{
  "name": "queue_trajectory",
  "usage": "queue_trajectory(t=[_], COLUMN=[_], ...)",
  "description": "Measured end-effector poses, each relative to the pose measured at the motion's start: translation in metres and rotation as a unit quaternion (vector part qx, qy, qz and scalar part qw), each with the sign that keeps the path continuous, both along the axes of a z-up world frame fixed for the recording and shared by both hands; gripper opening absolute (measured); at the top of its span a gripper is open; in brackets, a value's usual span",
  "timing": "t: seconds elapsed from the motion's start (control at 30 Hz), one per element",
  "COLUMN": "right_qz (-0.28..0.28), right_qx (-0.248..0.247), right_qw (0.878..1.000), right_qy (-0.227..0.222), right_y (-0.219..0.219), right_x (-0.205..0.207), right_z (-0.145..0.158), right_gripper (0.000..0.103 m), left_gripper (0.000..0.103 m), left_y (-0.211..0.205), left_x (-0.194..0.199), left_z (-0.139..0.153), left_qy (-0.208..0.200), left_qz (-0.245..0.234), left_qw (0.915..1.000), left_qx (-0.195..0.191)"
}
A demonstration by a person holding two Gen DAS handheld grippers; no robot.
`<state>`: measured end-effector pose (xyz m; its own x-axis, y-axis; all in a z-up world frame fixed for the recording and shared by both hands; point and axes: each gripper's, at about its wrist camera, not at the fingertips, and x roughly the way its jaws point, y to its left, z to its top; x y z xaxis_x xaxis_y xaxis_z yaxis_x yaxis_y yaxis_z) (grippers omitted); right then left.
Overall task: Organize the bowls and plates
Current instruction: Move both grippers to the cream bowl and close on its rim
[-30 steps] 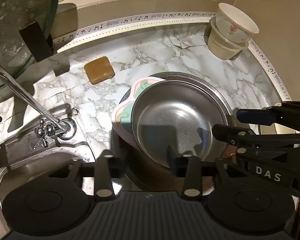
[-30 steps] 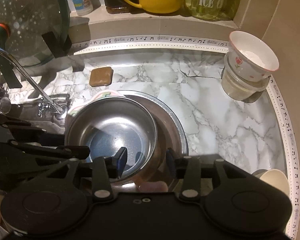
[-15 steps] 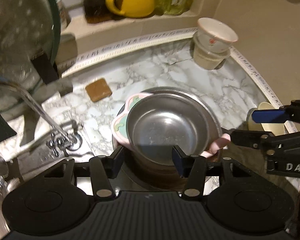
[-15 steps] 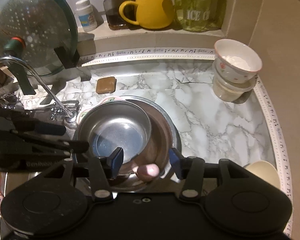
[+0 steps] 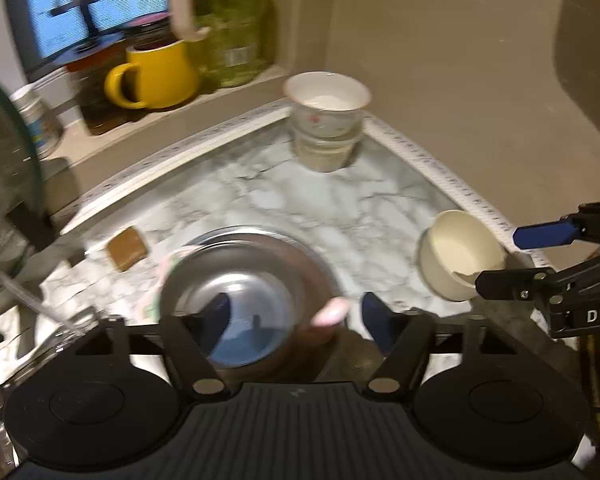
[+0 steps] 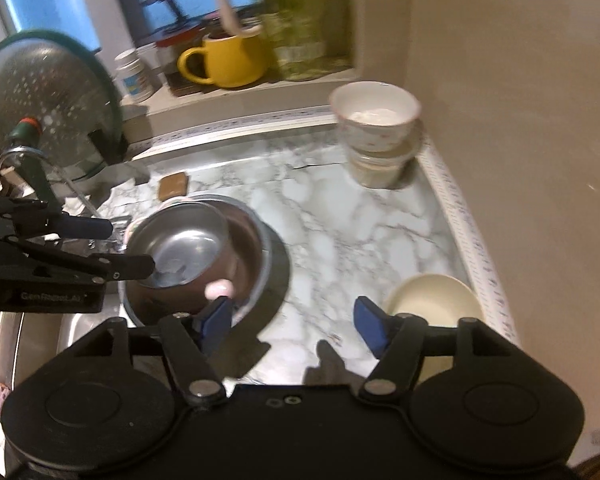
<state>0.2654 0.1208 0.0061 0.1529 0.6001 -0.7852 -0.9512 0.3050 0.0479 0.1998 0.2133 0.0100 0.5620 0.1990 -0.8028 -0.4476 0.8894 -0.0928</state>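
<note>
Both grippers' opening fingers (image 5: 374, 316) clear the steel bowl (image 5: 236, 304).

Handheld two-finger grippers: matte black bodies, blue finger pads.

The left gripper (image 5: 296, 316) has a ribbed black plastic housing at the near edge, flanked by two round black discs with recessed centres. Two angled black link arms run from silver pivot pins to blue-padded fingers (image 5: 374, 320). The right gripper (image 6: 290, 320) has the same discs, link arms and silver pivot pins, but a smooth black housing with two small screw heads near its centre. Seen side-on from the left wrist camera, the right gripper shows stacked black bars, small silver screws, a blue tip and the white letters "DAS". Seen from the right wrist camera, the left gripper bears faint grey lettering, too blurred to read with certainty.
</note>
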Motion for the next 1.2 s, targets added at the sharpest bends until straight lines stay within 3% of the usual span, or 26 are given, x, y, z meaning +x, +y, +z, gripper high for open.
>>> queue_trajectory(t=[0.2, 0.6, 1.0, 1.2], right_qz=[-0.042, -0.15, -0.249, -0.269], right_qx=[0.004, 0.006, 0.019, 0.01], right_qw=[0.999, 0.988, 0.964, 0.959], right_qy=[0.007, 0.043, 0.088, 0.095], right_y=[-0.032, -0.073, -0.07, -0.062], right_x=[0.026, 0.064, 0.092, 0.1], right_z=[-0.005, -0.042, -0.083, -0.094], right_gripper=[0.076, 0.08, 0.07, 0.063], left_gripper=[0.078, 0.08, 0.081, 0.081], left_y=[-0.021, -0.038, -0.06, -0.059], left_x=[0.032, 0.111, 0.177, 0.19], left_z=[-0.004, -0.029, -0.071, -0.087], left_qy=[-0.009, -0.03, 0.016, 0.024], left_qz=[-0.038, -0.056, -0.074, -0.071], left_qw=[0.9987, 0.9936, 0.9963, 0.9963], left_qx=[-0.032, -0.093, -0.042, -0.042])
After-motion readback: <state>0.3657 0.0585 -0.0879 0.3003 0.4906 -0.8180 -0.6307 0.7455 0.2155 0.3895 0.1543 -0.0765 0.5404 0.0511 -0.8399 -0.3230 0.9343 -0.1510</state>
